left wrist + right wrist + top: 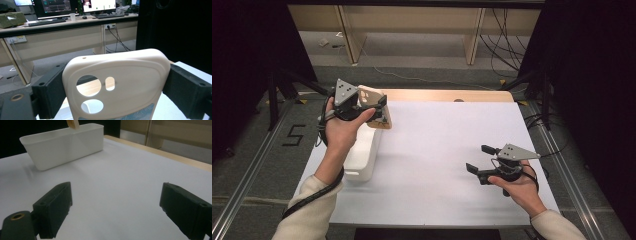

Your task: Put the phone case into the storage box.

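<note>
Black jaws rise at both lower corners of the left gripper view, pinching a cream phone case (117, 85) by its two long edges, camera holes toward the lens. Seen from the high view, the left gripper (374, 107) holds that phone case (377, 114) at upper left, above the far end of a white bin (362, 155) that runs lengthwise toward the frame's bottom. My reading is that the case goes down into the bin, so what matters is that the bin's open top lies directly beneath and slightly nearer the person than the case, and the case's long axis stands roughly upright, tilted a little.

Well apart at lower right, the right gripper (479, 159) hovers over the white table (437, 150) with jaws spread and nothing between them; the left hand is plainly nearer the bin.

From the right gripper view comes the bin (62, 143) side-on, with the case's tip (73, 124) poking above its rim, a height relation the high view flattens. Only the left gripper view shows how the pads meet the case.
</note>
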